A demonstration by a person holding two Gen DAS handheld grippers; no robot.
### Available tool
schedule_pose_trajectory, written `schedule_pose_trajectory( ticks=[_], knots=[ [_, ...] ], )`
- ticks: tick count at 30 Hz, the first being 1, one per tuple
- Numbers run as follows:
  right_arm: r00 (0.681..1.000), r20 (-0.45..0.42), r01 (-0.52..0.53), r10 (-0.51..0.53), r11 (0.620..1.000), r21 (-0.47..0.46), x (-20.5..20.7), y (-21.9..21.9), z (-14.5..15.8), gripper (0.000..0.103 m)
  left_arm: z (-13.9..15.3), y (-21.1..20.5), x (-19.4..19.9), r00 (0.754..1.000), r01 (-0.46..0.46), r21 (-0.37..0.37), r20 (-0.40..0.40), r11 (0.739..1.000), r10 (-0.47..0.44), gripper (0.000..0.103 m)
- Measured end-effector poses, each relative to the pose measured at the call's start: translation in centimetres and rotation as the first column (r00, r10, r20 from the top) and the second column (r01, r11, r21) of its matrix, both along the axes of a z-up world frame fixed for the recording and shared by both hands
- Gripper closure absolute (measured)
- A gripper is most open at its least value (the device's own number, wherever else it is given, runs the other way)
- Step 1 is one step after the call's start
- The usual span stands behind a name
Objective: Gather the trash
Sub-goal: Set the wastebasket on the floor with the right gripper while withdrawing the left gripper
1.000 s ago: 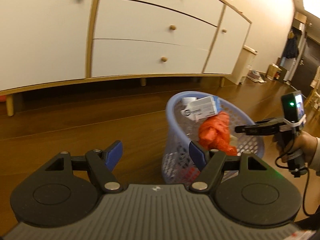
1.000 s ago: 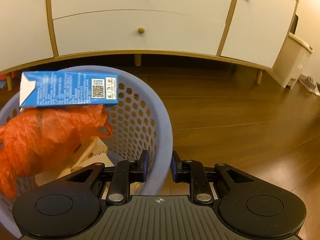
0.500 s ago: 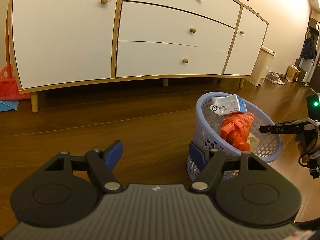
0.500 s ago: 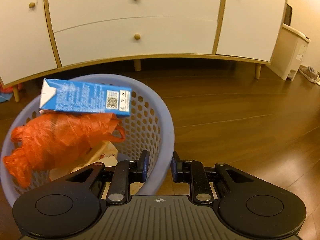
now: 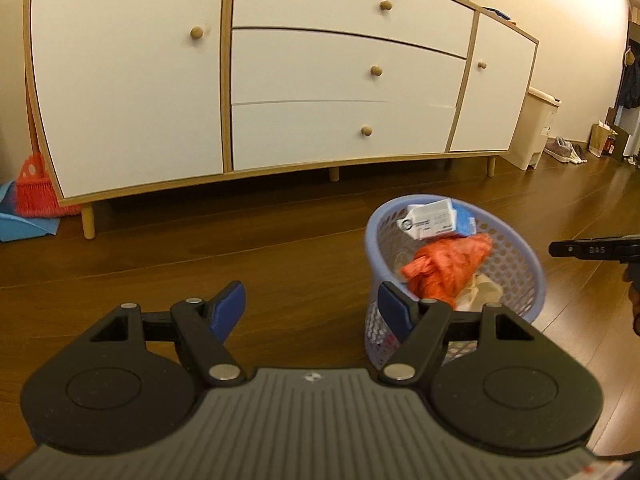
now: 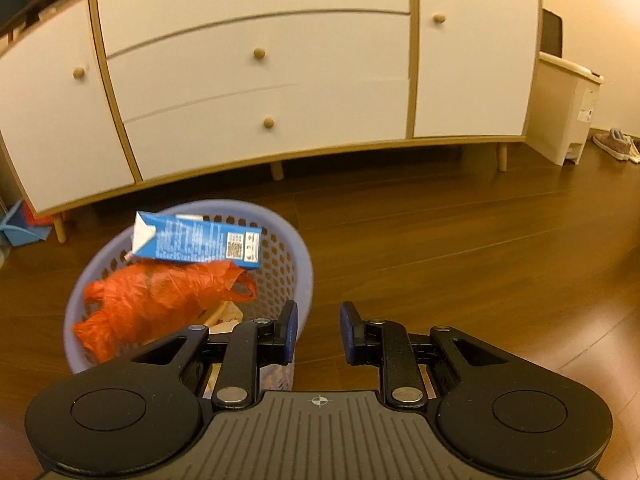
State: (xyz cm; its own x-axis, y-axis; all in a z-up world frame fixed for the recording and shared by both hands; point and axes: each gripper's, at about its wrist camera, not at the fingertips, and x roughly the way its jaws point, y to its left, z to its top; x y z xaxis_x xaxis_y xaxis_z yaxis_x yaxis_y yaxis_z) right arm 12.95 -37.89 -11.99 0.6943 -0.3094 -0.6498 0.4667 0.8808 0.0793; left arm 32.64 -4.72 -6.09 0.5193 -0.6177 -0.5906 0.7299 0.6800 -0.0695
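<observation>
A lilac mesh basket (image 5: 520,276) stands on the wooden floor, holding a blue and white carton (image 5: 434,219), a crumpled orange plastic bag (image 5: 444,268) and pale paper scraps. My left gripper (image 5: 310,304) is open wide and empty, low over the floor to the left of the basket. In the right wrist view the basket (image 6: 302,256), the carton (image 6: 200,240) and the orange bag (image 6: 152,304) sit ahead to the left. My right gripper (image 6: 318,332) has a small gap with only floor between its fingers. From the left wrist view the right gripper (image 5: 576,249) hangs just right of the rim, apart from it.
A white cabinet (image 5: 304,80) on short wooden legs runs along the wall behind the basket. A red broom (image 5: 34,192) and a blue dustpan (image 5: 24,228) lean at its left end. A beige bin (image 5: 536,128) and shoes (image 5: 564,150) stand to the right.
My right gripper held the basket rim between its fingers before; now it has backed off and the rim is out of its gap. Both cameras have pulled back from the basket.
</observation>
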Motion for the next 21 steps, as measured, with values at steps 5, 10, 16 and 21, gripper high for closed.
schedule_pose_trajectory(
  ticks=[5,10,16,21],
  knots=[
    [1.0,0.016,-0.004,0.004,1.0,-0.001,-2.8,-0.3,3.2,0.084,2.4,-0.8,-2.4,1.0,-0.011,0.0,0.013,1.0,0.011,0.033],
    [0.998,0.051,-0.032,0.033,0.999,-0.018,-5.4,-0.1,9.1,0.084,5.9,-1.3,-5.1,0.999,-0.037,-0.004,0.024,0.999,0.037,0.033],
    [0.991,0.109,-0.071,0.079,0.994,-0.081,-9.4,1.5,19.0,0.084,12.0,-1.0,-9.6,0.995,-0.079,-0.04,0.059,0.996,0.081,0.026],
    [0.992,0.103,-0.067,0.076,0.994,-0.091,-13.9,4.7,23.4,0.084,15.4,-0.6,-14.3,0.992,-0.123,-0.047,0.021,0.991,0.124,0.018]
  ],
)
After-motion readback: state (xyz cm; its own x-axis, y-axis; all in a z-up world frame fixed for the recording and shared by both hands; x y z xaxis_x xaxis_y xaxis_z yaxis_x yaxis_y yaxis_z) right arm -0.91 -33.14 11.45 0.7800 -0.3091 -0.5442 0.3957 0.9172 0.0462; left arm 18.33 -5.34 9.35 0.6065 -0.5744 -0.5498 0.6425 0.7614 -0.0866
